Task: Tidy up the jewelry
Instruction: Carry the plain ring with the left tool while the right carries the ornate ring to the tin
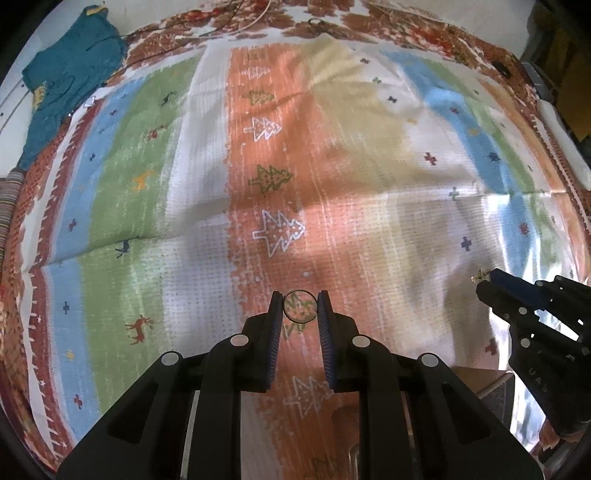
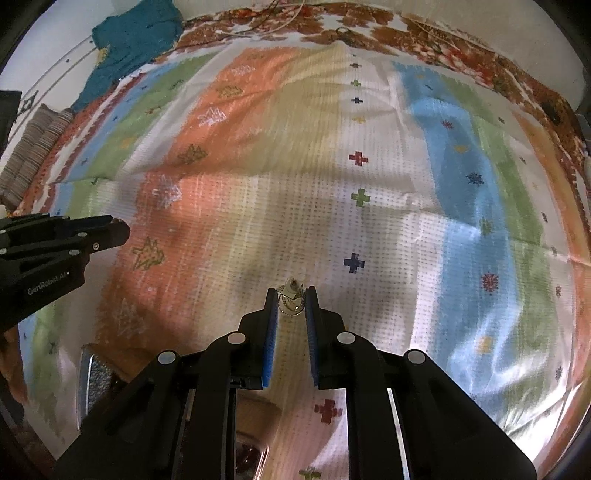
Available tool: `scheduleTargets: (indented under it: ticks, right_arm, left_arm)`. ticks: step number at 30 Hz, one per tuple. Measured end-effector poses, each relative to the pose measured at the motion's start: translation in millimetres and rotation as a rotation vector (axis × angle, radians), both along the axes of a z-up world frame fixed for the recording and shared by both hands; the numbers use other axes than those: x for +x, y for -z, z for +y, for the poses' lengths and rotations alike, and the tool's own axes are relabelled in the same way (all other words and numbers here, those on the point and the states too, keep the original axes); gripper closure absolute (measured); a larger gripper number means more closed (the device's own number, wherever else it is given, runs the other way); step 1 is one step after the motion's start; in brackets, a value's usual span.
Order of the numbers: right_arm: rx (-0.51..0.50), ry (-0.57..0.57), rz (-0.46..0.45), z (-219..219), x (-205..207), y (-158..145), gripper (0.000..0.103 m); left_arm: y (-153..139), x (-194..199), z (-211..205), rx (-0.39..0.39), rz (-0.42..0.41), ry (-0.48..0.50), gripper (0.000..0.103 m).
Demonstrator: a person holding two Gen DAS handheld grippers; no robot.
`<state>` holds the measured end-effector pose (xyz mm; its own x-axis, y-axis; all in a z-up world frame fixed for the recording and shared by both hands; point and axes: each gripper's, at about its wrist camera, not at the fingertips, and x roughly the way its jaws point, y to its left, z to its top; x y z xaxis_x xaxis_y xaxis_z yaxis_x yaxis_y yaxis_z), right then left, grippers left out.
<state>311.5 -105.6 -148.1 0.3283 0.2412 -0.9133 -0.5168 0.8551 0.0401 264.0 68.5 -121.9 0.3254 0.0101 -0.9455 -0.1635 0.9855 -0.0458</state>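
My left gripper (image 1: 300,307) is shut on a thin dark ring (image 1: 300,293), held upright between the tips of its blue pads above the striped cloth (image 1: 221,166). My right gripper (image 2: 291,299) is shut on a small gold ring with a pale stone setting (image 2: 291,291), which sticks up past the fingertips. Seen from the left wrist, the right gripper (image 1: 484,280) reaches in from the right edge with the gold piece (image 1: 480,276) at its tip. From the right wrist, the left gripper (image 2: 118,230) comes in at the left edge, its ring hidden.
A teal knitted garment (image 1: 66,74) lies at the cloth's far left corner. Thin cords and a dark loop (image 1: 317,24) rest on the patterned far border. A wooden box with metal fittings (image 2: 96,373) shows below the grippers. A striped fabric roll (image 2: 37,147) sits at left.
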Motion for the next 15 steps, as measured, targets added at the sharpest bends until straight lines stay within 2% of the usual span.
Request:
scheduleTargets:
  ticks: [15]
  right_arm:
    - [0.031, 0.002, -0.061, -7, -24, -27, 0.087]
  left_arm:
    - [-42, -30, -19, -0.019, -0.091, 0.040, 0.084]
